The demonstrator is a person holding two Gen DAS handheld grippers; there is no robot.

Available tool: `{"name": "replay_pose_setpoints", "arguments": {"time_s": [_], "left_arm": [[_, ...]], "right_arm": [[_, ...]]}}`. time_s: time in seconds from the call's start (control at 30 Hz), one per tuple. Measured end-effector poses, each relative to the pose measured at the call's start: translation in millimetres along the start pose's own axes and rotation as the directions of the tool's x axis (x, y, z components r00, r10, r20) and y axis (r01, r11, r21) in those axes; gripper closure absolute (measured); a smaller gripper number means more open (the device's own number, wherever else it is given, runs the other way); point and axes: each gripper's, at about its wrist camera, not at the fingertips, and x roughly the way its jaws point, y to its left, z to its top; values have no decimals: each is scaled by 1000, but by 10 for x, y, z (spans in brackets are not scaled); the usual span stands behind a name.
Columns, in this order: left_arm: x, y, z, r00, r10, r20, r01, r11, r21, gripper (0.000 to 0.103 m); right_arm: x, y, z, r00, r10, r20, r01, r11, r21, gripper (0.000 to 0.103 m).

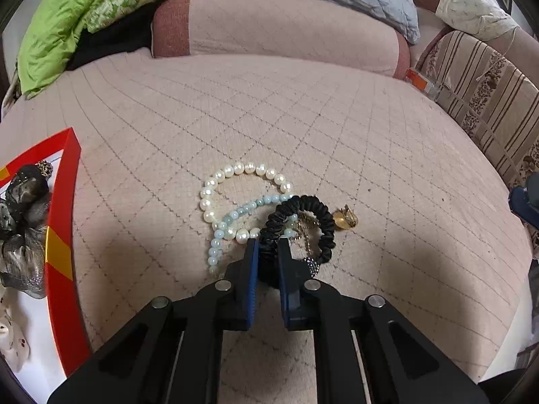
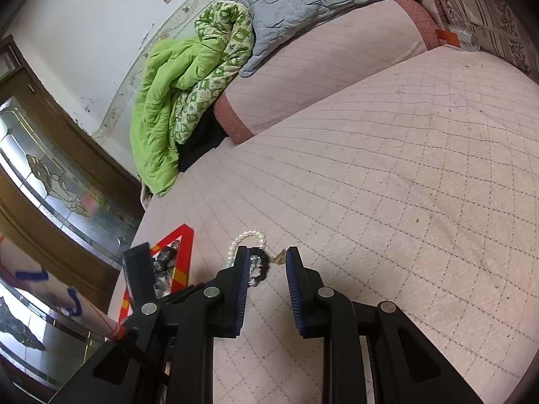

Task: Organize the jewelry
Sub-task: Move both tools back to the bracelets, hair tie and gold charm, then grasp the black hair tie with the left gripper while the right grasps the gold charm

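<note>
A pile of jewelry lies on the pink quilted bed. It holds a white pearl bracelet (image 1: 235,175), a pale blue bead strand (image 1: 232,219), a black scrunchie (image 1: 303,225), a gold earring (image 1: 345,219) and a thin chain (image 1: 306,225). My left gripper (image 1: 268,245) is shut on the near edge of the black scrunchie. A red box (image 1: 64,235) at the left holds a black and silver bow (image 1: 23,229). My right gripper (image 2: 267,256) is open and empty, held above the bed behind the pile (image 2: 256,256). The red box (image 2: 182,256) also shows there.
A green quilt (image 2: 168,101) and a grey pillow (image 2: 303,0) lie on a pink bolster (image 1: 286,30) at the head of the bed. A striped cushion (image 1: 488,101) lines the right side. A small orange package (image 1: 421,82) sits by it. A glass door (image 2: 50,185) stands at the left.
</note>
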Motion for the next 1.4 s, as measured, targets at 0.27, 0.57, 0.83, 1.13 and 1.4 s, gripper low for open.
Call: {"name": "replay_pose_setpoints", "arguments": {"time_s": [0.27,0.57,0.83,1.13,1.4], "left_arm": [[-497,50,6,990,-46,133,44,999,20,95],[-882,319,46,975,-41,219,38,999,21,95],[-967,523,36,975,-43,219,41,999,9,95],[-1017,607,53,972,-53,227,55,998,-2,95],[-983,522,35,974,-50,221,48,999,15,95]], "right_arm": [[203,11,29,998,-56,-28,55,998,-17,79],[790,193,-65,983,-138,-122,123,985,-117,79],[1255,286,-141,961,-224,-164,195,965,-176,79],[1517,371,-225,924,-352,-148,299,909,-290,79],[1482,374,-213,920,-373,-117,318,888,-331,85]]}}
